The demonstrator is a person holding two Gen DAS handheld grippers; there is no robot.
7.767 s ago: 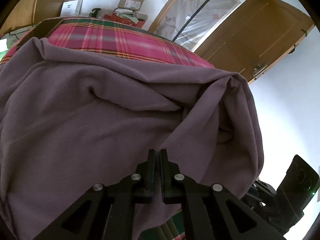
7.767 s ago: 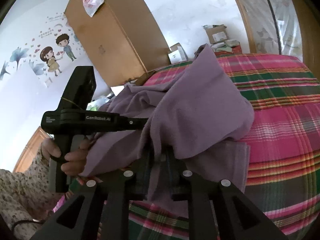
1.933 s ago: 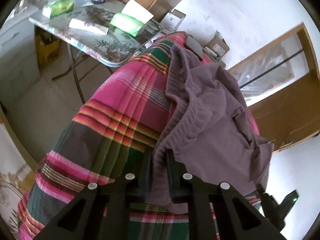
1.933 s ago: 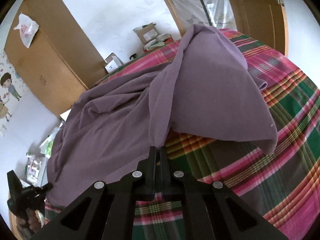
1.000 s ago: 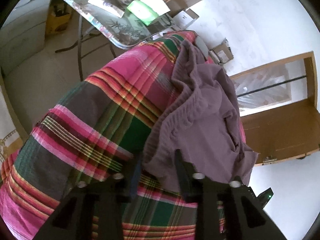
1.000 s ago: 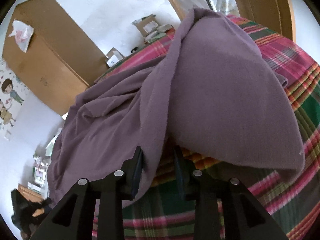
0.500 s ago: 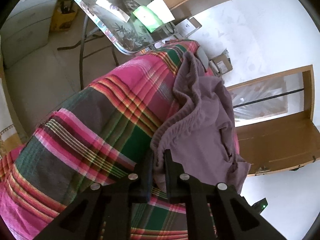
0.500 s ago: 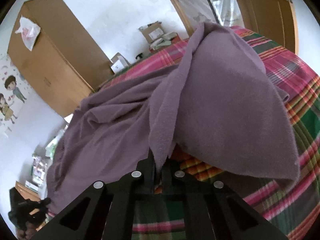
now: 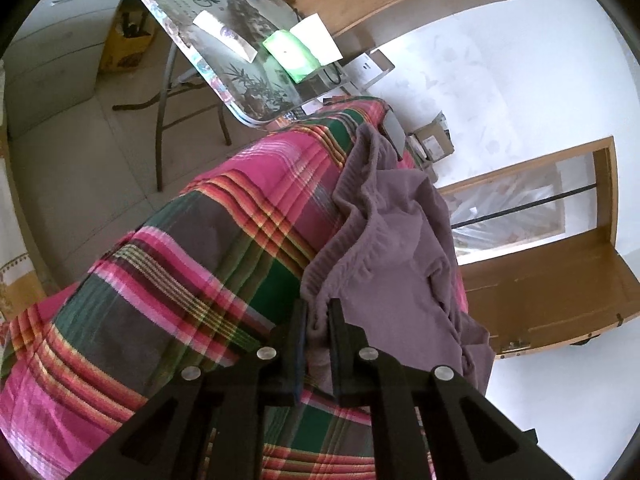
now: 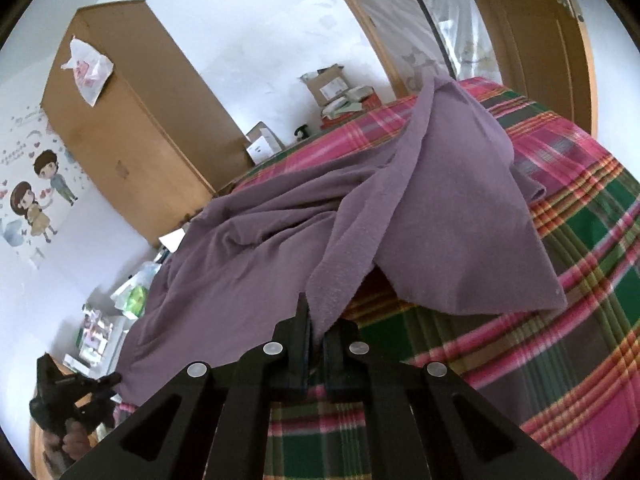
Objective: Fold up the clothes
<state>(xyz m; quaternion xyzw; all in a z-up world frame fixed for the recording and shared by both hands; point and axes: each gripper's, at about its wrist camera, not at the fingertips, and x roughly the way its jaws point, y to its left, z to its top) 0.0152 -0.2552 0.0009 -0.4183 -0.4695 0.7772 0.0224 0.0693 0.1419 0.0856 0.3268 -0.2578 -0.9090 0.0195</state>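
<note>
Beside plaid bed [image 9: 168,280], cluttered folding table [image 9: 240,60]

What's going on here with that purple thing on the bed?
A person is folding a soft purple fleece garment spread over a bed with a pink and green plaid cover. The left claw is clamped on the garment's ribbed edge, and the right claw pinches another edge, lifted off the cover. Both claws have just closed on the cloth; no fold is made yet.

Both wrist views look steeply down along their tongs, close over the plaid bed [image 9: 192,280]. They share the purple garment [image 10: 440,208] and bed, seen from opposite ends.
</note>
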